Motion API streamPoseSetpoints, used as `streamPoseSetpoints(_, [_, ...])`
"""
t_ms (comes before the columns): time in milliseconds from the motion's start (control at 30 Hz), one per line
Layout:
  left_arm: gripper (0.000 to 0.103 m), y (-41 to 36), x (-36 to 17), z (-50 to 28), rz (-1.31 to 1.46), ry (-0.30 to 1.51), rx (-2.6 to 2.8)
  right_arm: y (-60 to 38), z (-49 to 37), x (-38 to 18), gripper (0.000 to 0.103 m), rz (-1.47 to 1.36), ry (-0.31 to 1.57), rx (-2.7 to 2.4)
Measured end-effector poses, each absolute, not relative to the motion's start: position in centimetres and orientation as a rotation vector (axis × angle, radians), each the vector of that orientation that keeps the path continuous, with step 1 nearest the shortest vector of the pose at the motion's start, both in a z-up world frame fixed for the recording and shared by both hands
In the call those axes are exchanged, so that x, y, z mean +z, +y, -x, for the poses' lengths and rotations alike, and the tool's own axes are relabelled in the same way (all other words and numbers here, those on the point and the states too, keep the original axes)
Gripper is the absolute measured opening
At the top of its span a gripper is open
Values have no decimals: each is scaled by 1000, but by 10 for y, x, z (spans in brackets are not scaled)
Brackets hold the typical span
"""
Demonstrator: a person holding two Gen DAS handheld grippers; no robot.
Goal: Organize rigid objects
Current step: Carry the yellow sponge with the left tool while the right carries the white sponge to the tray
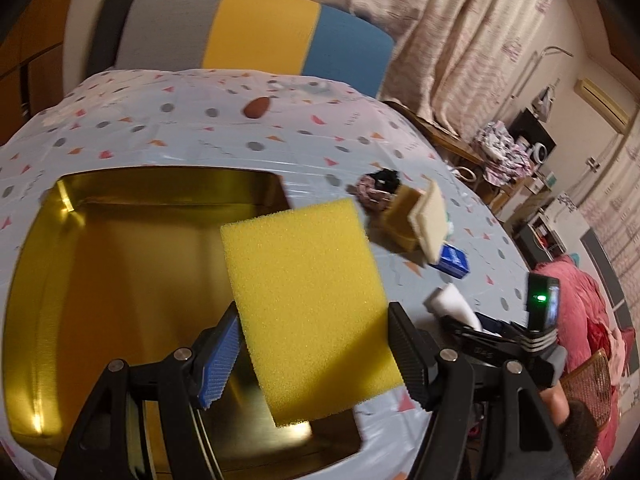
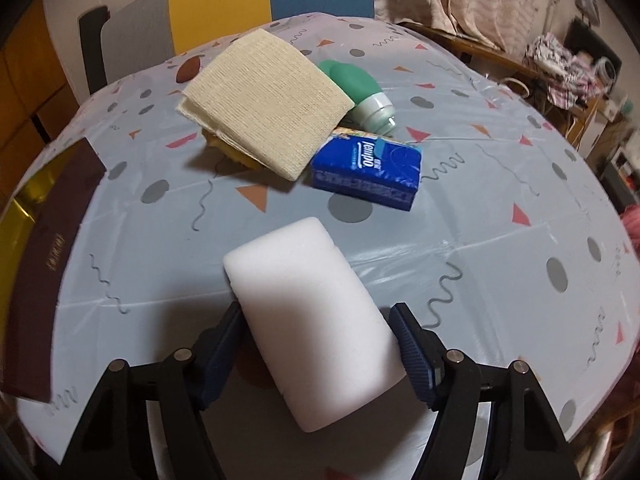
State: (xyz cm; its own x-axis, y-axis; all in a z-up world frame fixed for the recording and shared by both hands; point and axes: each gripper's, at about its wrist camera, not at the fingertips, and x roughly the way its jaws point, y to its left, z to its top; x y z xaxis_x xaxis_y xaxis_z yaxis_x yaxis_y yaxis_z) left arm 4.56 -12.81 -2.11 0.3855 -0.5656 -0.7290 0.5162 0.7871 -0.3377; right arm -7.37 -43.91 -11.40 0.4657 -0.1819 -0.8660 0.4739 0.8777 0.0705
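Note:
My left gripper is shut on a flat yellow sponge, both pads against its long edges. The sponge hangs tilted above the right part of an open gold box on the patterned tablecloth. In the right wrist view, my right gripper is shut on a white foam block that lies on the cloth, a pad touching each side. That block and the right gripper's black body also show at the right of the left wrist view.
Beyond the white block lie a blue tissue pack, a folded cream cloth over something yellow, and a green bottle. A dark brown lid sits at the left. A brown oval thing and scrunchies lie farther back.

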Motion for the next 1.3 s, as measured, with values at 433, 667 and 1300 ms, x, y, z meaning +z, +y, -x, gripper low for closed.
streamPoseSetpoints(433, [71, -64, -48, -125, -10, 1027, -452, -368, 49, -46, 73, -381, 866, -258])
streamPoseSetpoints(667, [71, -46, -71, -167, -57, 1083, -367, -321, 25, -13, 74, -374, 823, -133])
streamPoseSetpoints(1300, [73, -27, -74, -204, -54, 1093, -322, -255, -4, -15, 75, -302, 875, -42])
